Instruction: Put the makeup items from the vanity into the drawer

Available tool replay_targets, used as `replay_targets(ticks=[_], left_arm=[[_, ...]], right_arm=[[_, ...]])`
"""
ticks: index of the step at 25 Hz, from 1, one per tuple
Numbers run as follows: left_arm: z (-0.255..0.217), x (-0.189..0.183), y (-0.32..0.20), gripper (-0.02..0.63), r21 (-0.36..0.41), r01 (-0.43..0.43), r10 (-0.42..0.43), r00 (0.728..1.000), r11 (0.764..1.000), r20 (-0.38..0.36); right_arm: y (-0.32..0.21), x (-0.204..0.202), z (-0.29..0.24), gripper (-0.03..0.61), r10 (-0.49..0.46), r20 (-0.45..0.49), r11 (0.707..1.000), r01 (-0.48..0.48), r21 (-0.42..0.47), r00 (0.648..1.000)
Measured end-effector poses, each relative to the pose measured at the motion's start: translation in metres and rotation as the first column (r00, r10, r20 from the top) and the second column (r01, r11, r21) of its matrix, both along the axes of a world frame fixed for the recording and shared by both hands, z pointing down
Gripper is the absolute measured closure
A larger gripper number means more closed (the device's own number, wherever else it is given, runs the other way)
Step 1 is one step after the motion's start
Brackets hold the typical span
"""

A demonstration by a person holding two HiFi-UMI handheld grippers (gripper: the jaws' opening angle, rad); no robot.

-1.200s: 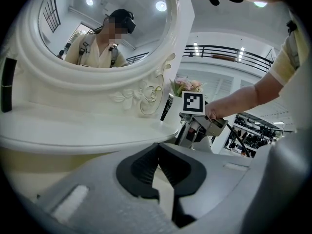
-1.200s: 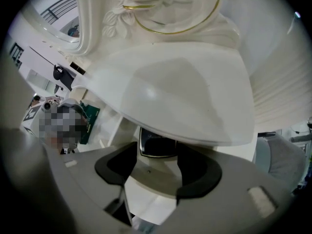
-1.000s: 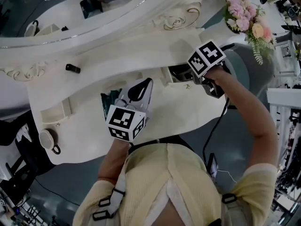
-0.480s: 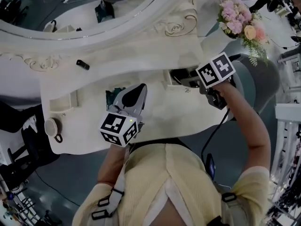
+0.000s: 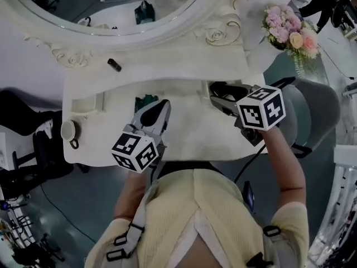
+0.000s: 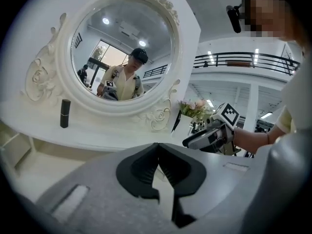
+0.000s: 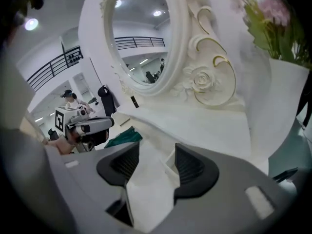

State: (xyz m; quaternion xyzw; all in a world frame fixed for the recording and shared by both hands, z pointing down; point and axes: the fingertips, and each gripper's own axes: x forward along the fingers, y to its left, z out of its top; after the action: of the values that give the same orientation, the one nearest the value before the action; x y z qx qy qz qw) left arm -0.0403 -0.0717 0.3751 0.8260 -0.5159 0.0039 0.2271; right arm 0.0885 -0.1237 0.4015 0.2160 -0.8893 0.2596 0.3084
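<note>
A small black lipstick [image 5: 114,65] stands on the white vanity's upper shelf [image 5: 167,60], below the mirror; it also shows as lipstick [image 6: 65,113] and lipstick [image 7: 134,101]. A crumpled green item [image 5: 146,100] lies at the back of the tabletop, just ahead of my left gripper [image 5: 157,109]. My left gripper [image 6: 157,164] is shut with nothing in it. My right gripper [image 5: 222,96] hovers at a small dark drawer opening [image 5: 216,88]. In its own view my right gripper [image 7: 155,164] has parted jaws that are closing, with nothing between them.
A vase of pink flowers [image 5: 290,29] stands at the vanity's right end. A round knobbed thing [image 5: 70,132] and a shallow compartment [image 5: 83,108] sit at the left end. The oval mirror [image 5: 111,4] rises behind. The person's torso is close to the front edge.
The right gripper has drawn back toward the person from the drawer opening. The left gripper has pulled back a little from the green item. The head view has shifted.
</note>
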Motion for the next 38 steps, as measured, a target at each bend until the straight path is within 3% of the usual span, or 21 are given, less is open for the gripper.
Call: replay_targets(ticks=[5,10,18,22,32,38], left_arm=[[-0.005,-0.029,0.029,0.614,0.012,0.128,-0.129,0.989,0.992,0.067],[-0.009,-0.059,0.062,0.614,0.019,0.277,-0.277,0.956,0.961,0.093],[-0.032,-0.119,0.104,0.614,0.080,0.452,-0.459,0.875,0.888,0.151],[-0.033,-0.148,0.111,0.614,0.100,0.494,-0.504,0.850,0.864,0.151],[-0.027,-0.202,0.086,0.614,0.116,0.434,-0.448,0.878,0.894,0.170],[-0.010,-0.230,0.072,0.614,0.085,0.403,-0.411,0.900,0.911,0.141]], right_arm=[[0.001,-0.021,-0.026,0.357,-0.036,0.085,0.987,0.022,0.159,0.996],[0.003,-0.047,-0.045,0.364,-0.110,0.138,0.964,0.073,0.254,0.984],[0.018,-0.101,-0.058,0.370,-0.201,0.190,0.942,0.136,0.308,0.961],[0.023,-0.138,-0.063,0.374,-0.219,0.198,0.930,0.143,0.340,0.956],[0.013,-0.228,-0.054,0.374,-0.200,0.167,0.923,0.129,0.363,0.966],[0.001,-0.277,-0.038,0.377,-0.194,0.126,0.918,0.135,0.372,0.973]])
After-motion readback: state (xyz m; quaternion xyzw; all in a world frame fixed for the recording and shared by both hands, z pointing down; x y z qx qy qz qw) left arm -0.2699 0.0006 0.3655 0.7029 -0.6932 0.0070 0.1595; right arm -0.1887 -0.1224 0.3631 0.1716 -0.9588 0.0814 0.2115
